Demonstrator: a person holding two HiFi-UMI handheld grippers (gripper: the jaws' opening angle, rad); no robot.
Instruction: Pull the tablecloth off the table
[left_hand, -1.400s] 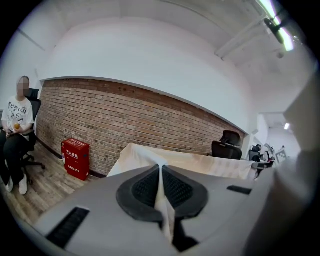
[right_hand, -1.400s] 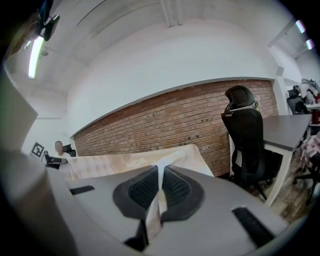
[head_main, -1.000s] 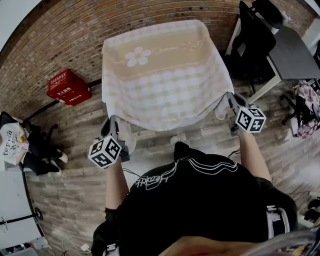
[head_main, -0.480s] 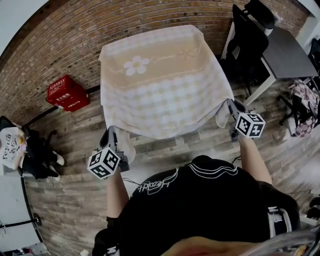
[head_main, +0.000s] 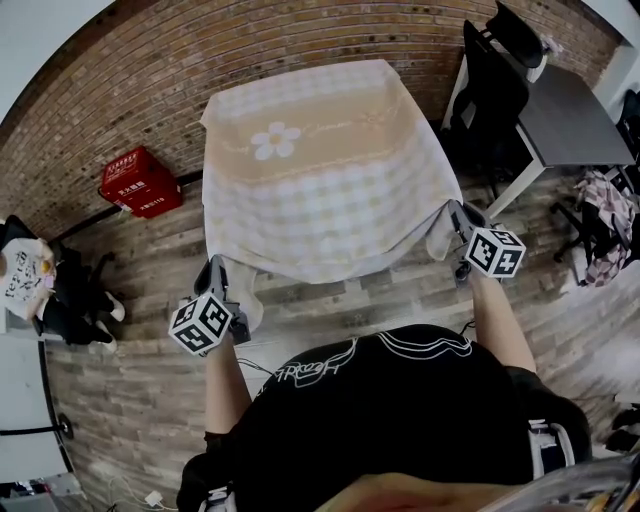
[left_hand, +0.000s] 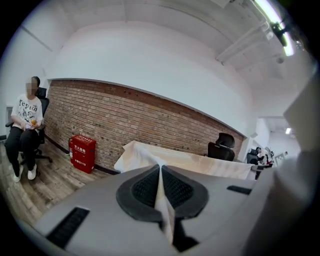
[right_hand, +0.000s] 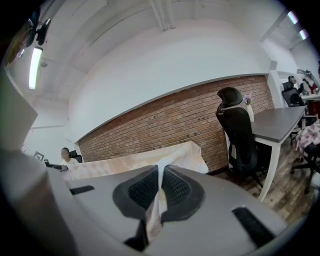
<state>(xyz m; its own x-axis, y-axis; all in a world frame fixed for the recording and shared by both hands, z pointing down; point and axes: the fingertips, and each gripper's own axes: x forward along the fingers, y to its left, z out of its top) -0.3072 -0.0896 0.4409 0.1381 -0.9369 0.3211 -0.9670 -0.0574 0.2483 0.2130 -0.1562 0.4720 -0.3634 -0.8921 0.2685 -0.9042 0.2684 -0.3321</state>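
I see my right hand-held gripper (right_hand: 160, 172) pinch a fold of the tablecloth (right_hand: 135, 161) tight between its jaws. Right of the tablecloth stands a black chair (right_hand: 239, 135). Behind the tablecloth is a brick wall (right_hand: 165, 122).

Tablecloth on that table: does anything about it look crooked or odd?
Yes. The tablecloth's near corners are pinched in the left gripper and right gripper and held out from the table, so its near edge hangs in a curve between them. No tear or spill shows.

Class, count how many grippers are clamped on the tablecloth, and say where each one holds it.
2. The left gripper pinches the tablecloth at its near left corner; the right gripper pinches the near right corner. Neither grip is hidden.
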